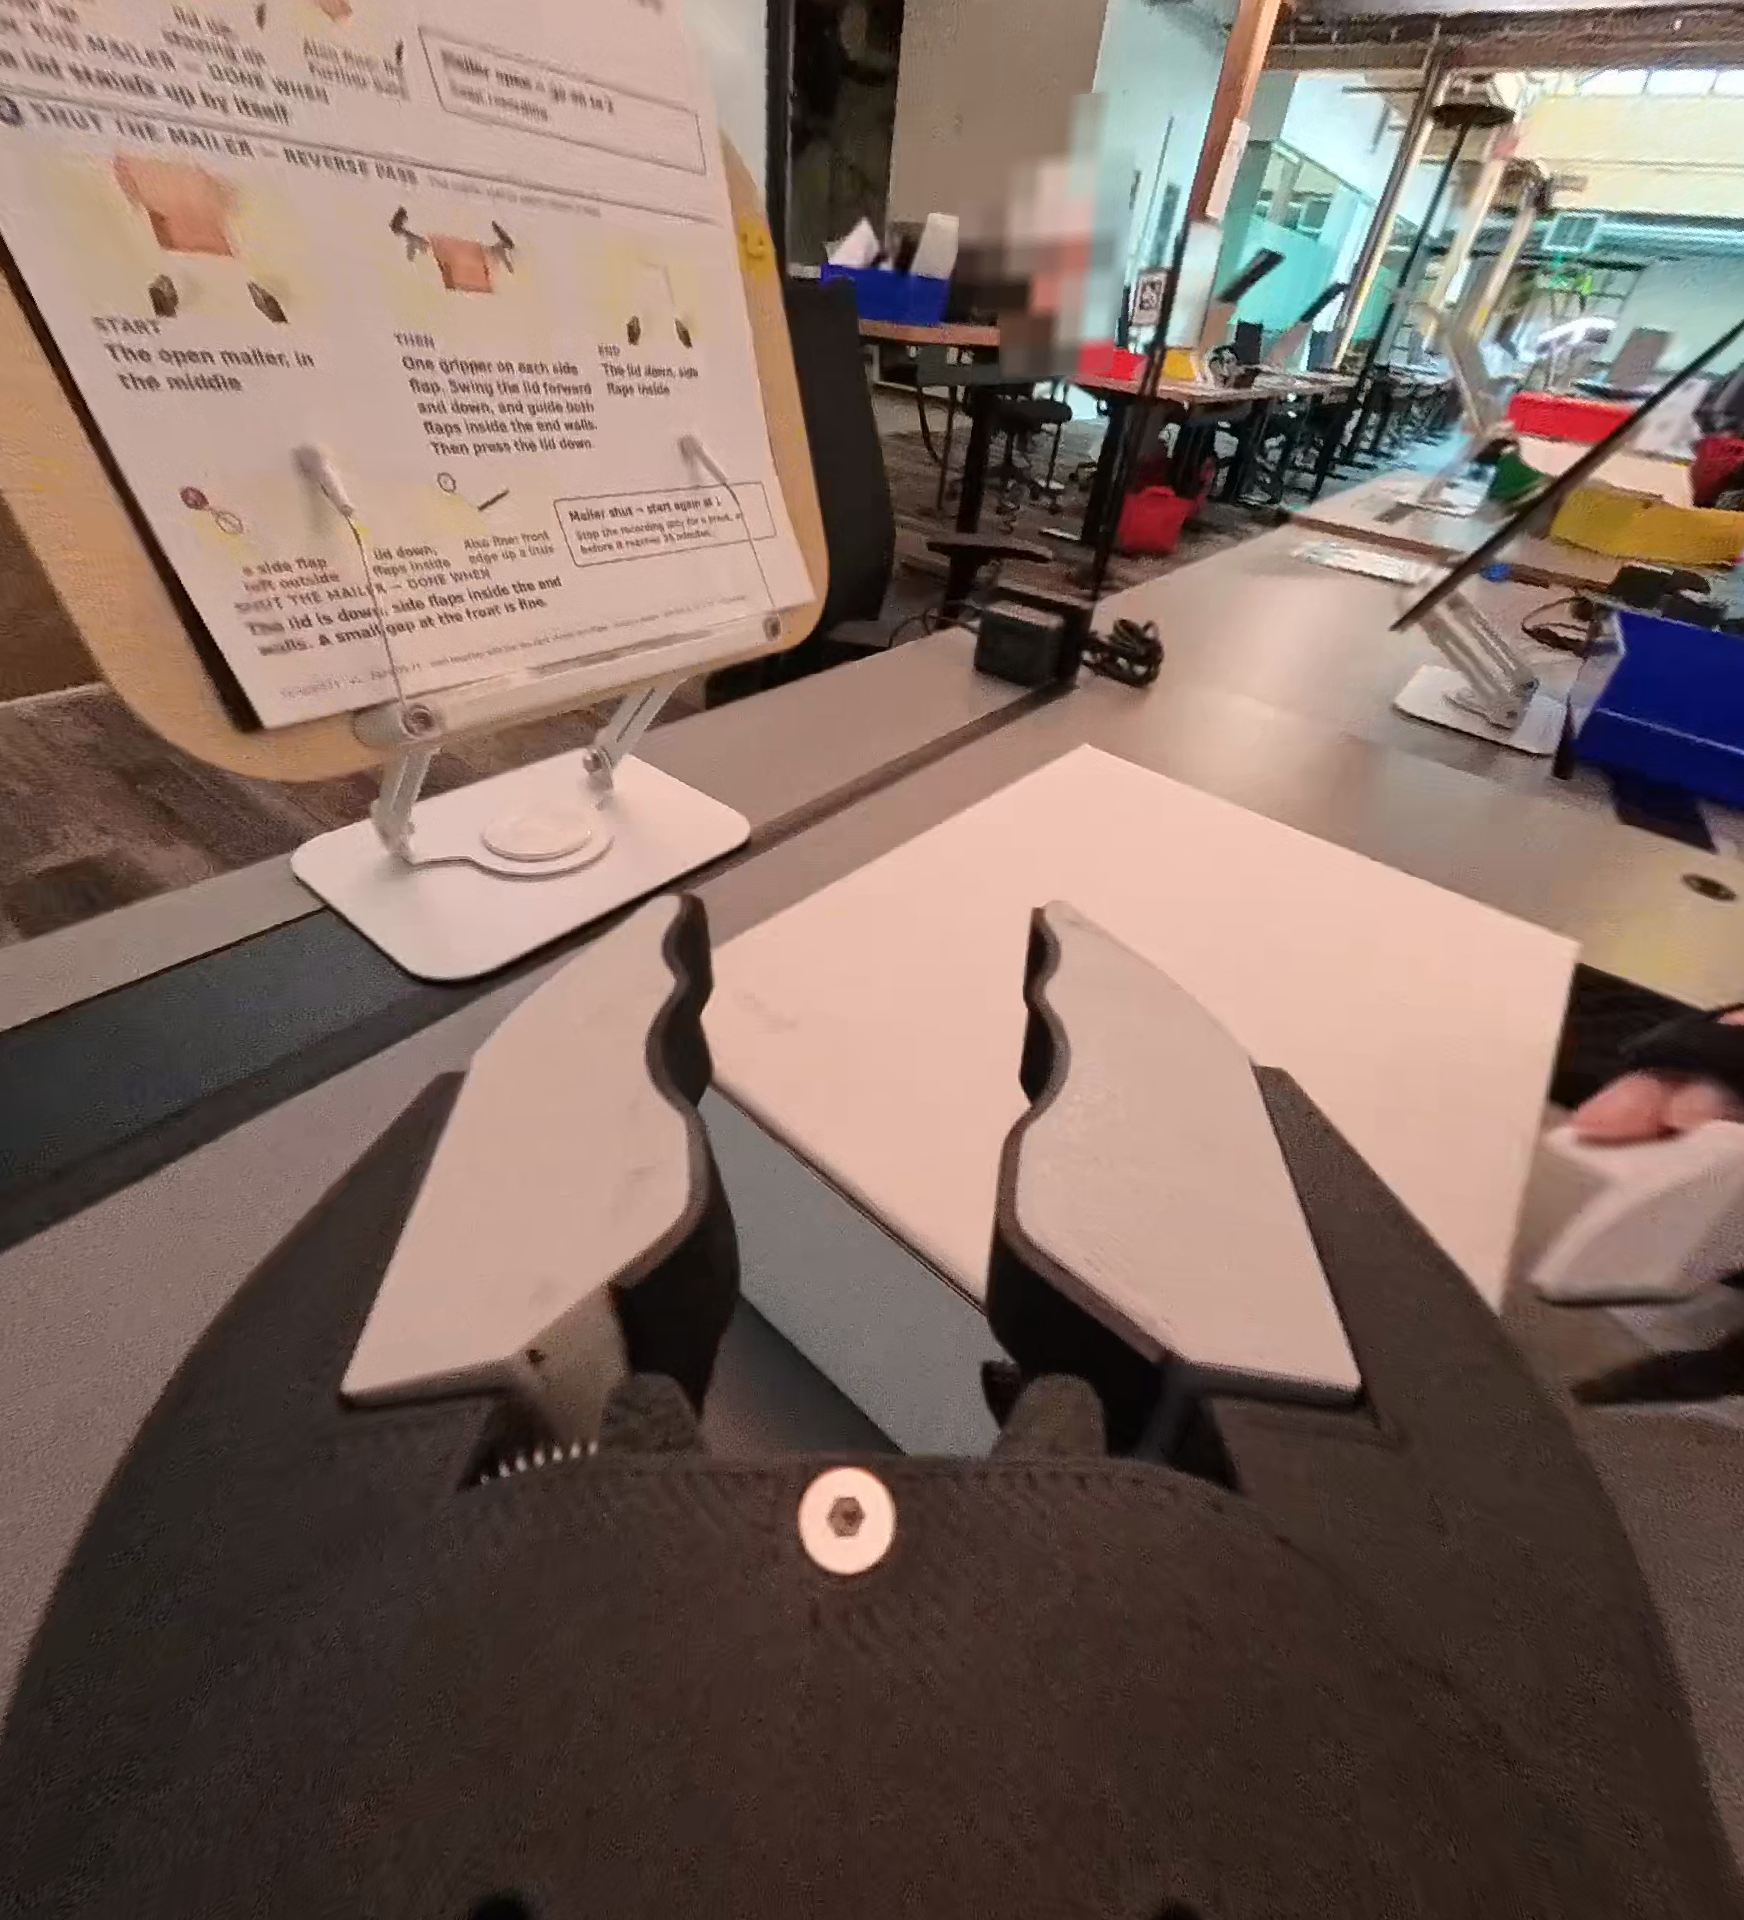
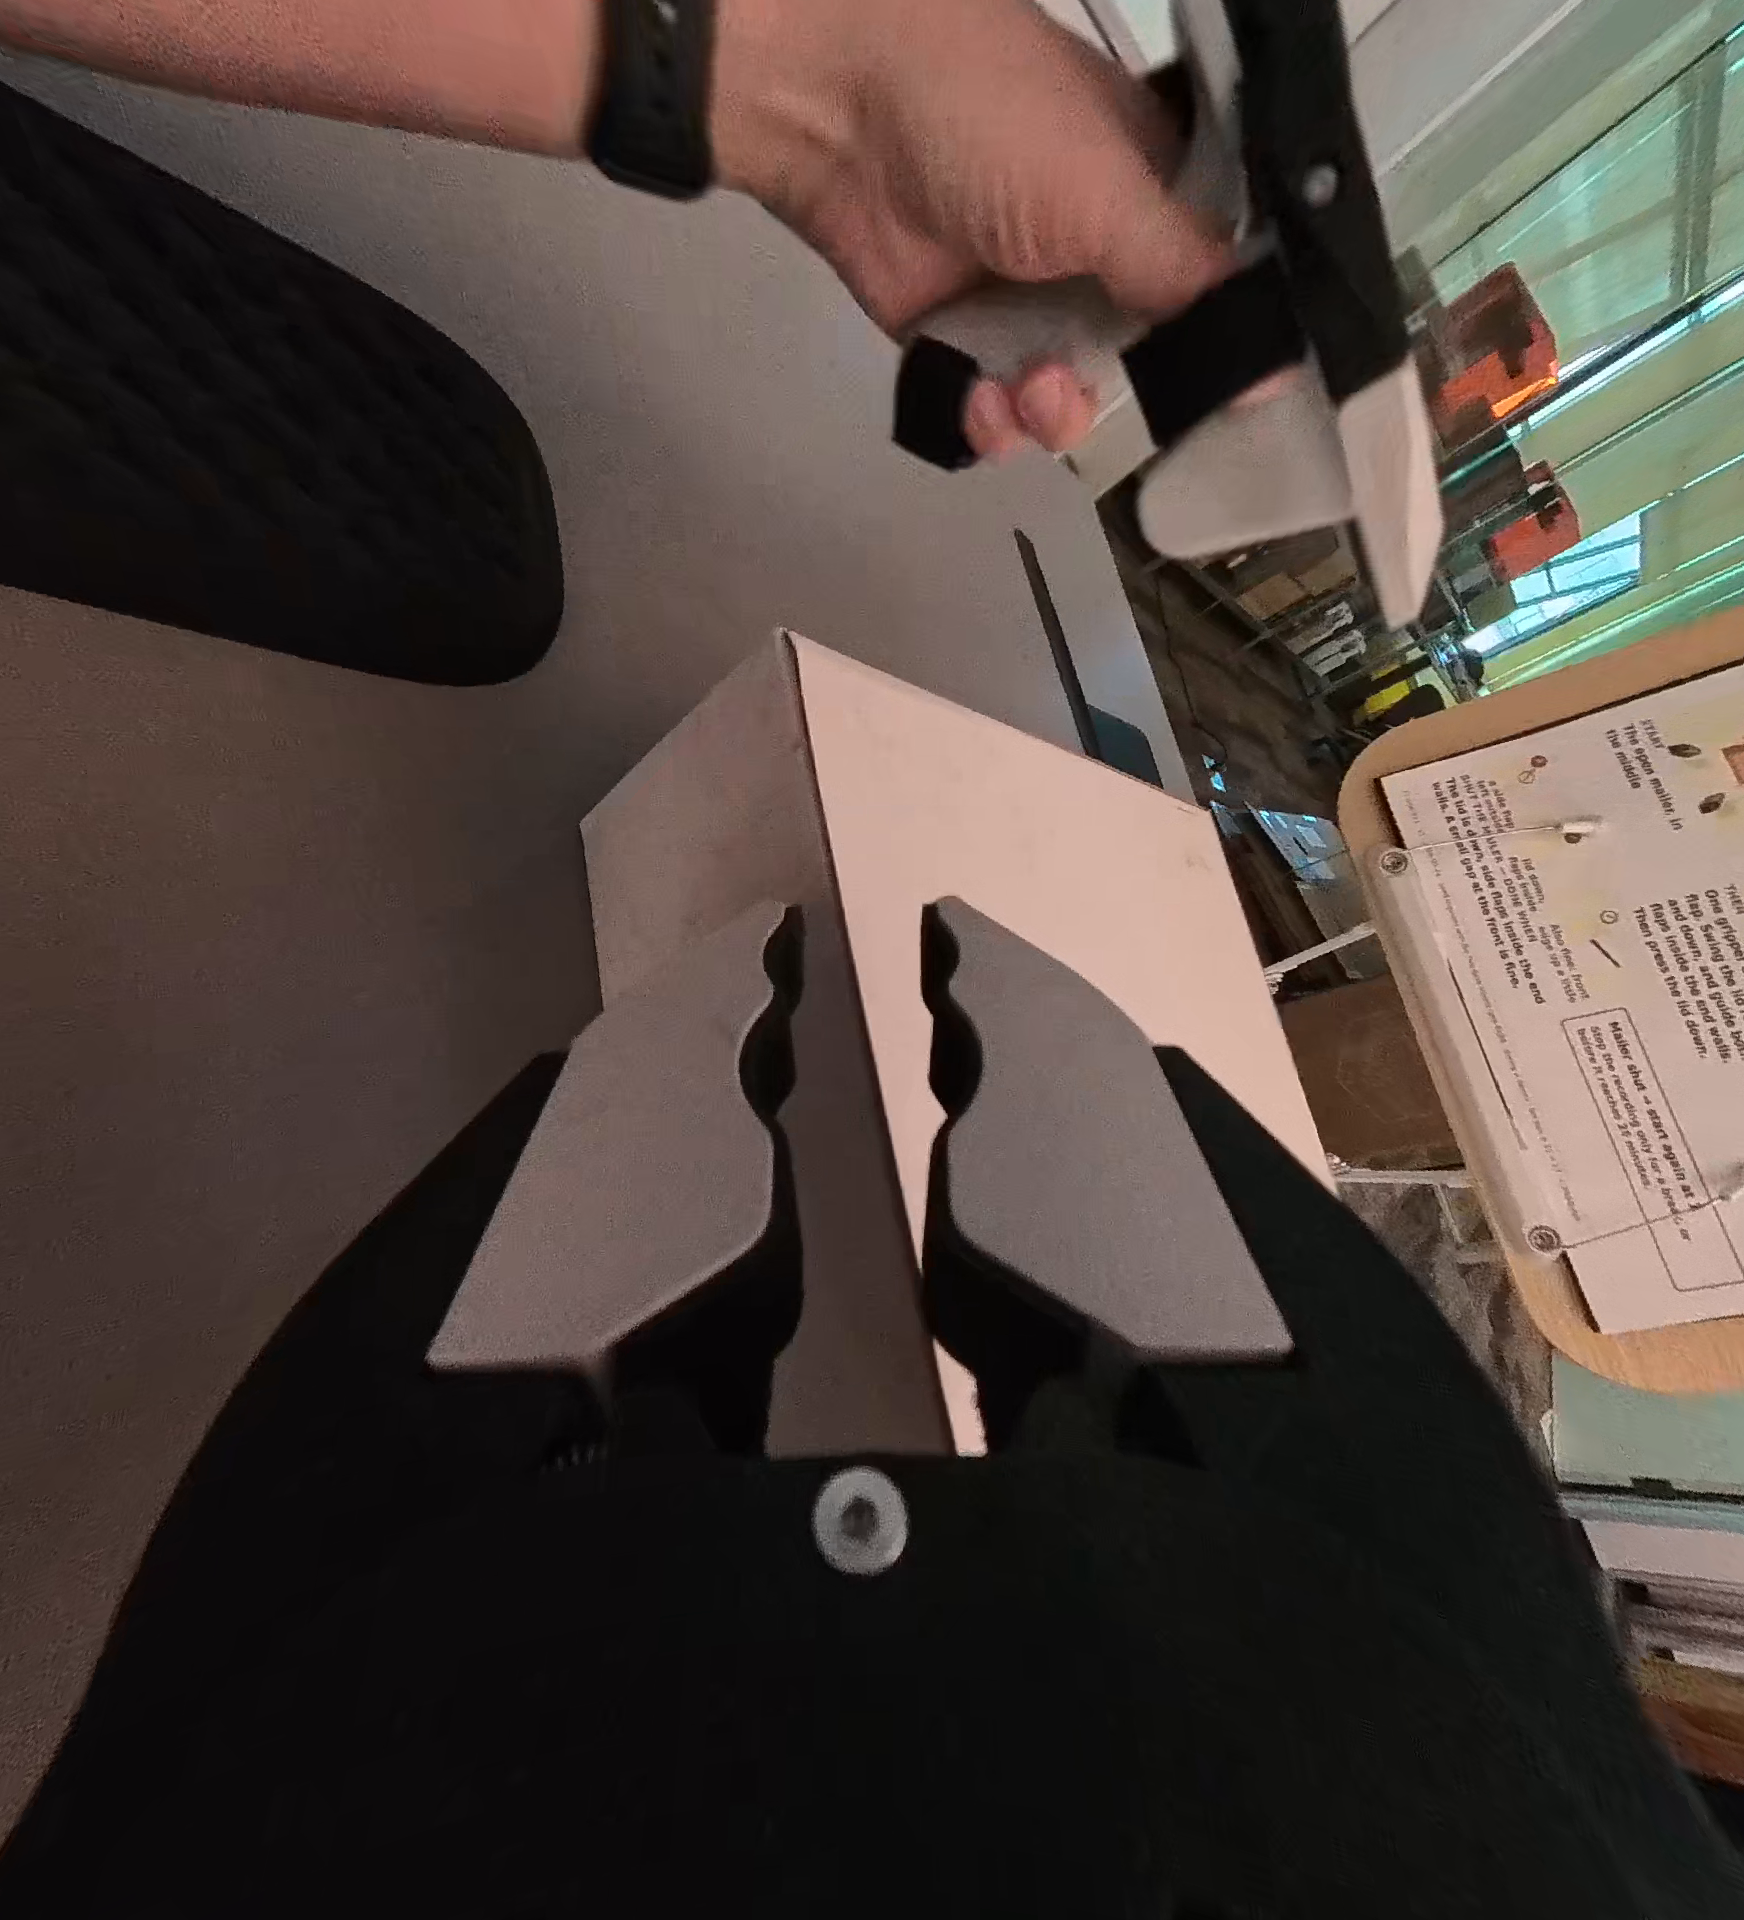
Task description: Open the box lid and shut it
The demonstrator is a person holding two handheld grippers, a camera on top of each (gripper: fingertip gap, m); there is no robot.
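A white box lies flat on the grey table with its lid down. My left gripper is open and empty, just above the box's near left corner. My right gripper is open, its fingers on either side of a long edge of the box; I cannot tell if they touch it. One of its fingers shows at the box's right side in the left wrist view, with a hand behind it. The left gripper, held by a hand with a black wristband, shows above the box in the right wrist view.
An instruction sheet stands on a white stand just behind the box on the left. A blue bin and a second stand are at the back right. A black mesh chair part lies near the box's far side.
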